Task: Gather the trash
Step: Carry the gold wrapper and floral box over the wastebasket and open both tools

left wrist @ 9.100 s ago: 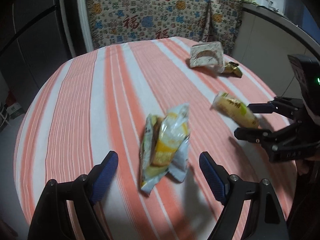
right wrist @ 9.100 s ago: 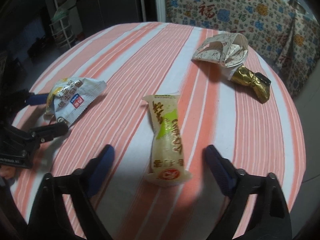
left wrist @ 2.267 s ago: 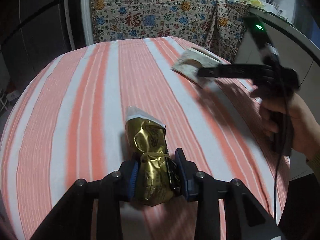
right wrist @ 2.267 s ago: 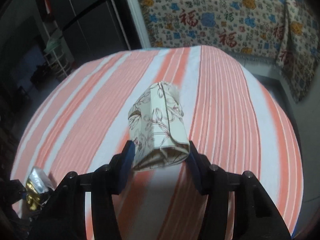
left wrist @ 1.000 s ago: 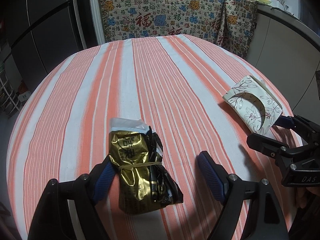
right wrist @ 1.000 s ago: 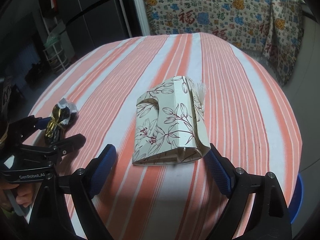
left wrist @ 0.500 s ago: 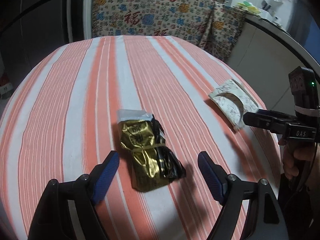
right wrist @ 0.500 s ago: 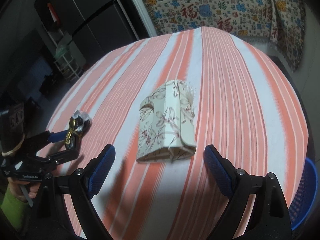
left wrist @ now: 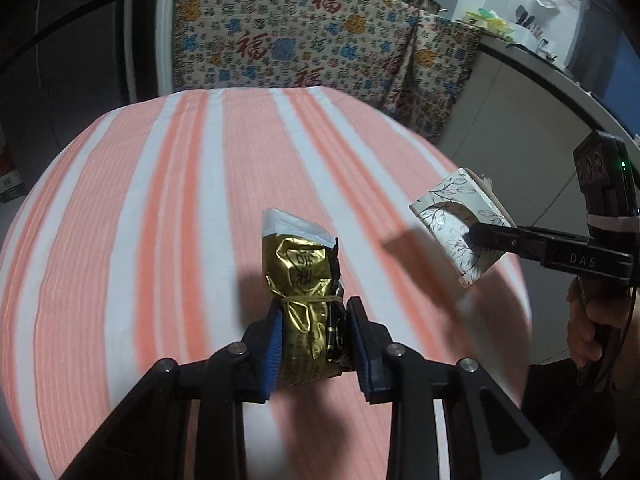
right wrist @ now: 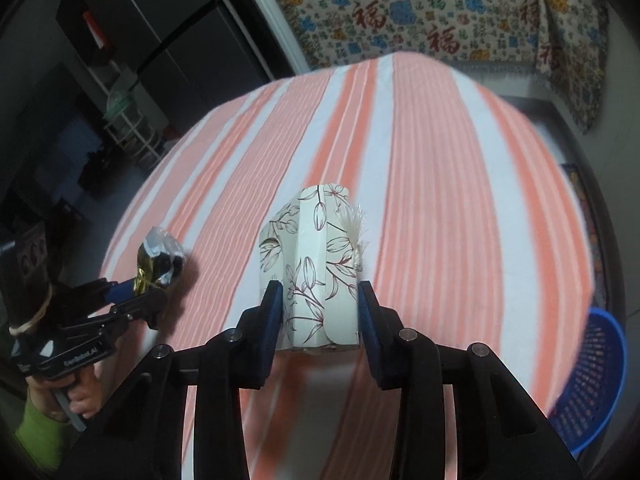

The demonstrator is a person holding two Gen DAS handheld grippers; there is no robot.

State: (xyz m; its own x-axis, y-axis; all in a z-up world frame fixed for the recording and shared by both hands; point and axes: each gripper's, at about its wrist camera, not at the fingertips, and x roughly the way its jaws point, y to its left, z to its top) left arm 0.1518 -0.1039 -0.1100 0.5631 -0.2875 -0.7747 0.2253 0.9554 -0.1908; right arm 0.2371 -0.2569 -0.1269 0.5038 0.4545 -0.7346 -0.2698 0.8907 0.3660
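My left gripper (left wrist: 314, 338) is shut on a crumpled gold foil wrapper (left wrist: 304, 304) and holds it above the round table with the orange and white striped cloth (left wrist: 160, 208). My right gripper (right wrist: 319, 318) is shut on a white paper box with a flower print (right wrist: 316, 276), also lifted off the table. The box (left wrist: 460, 228) and the right gripper's fingers (left wrist: 520, 240) show at the right of the left wrist view. The gold wrapper (right wrist: 158, 266) shows at the left of the right wrist view.
A blue mesh plastic basket (right wrist: 596, 380) stands on the floor below the table's right edge. A patterned cloth (left wrist: 304, 48) hangs behind the table. A dark fridge (right wrist: 160, 28) stands at the back left, a grey counter (left wrist: 540, 92) at the right.
Both grippers were open around their items half a second ago. Now the left has shut on the gold wrapper and the right on the floral box, and both items are lifted.
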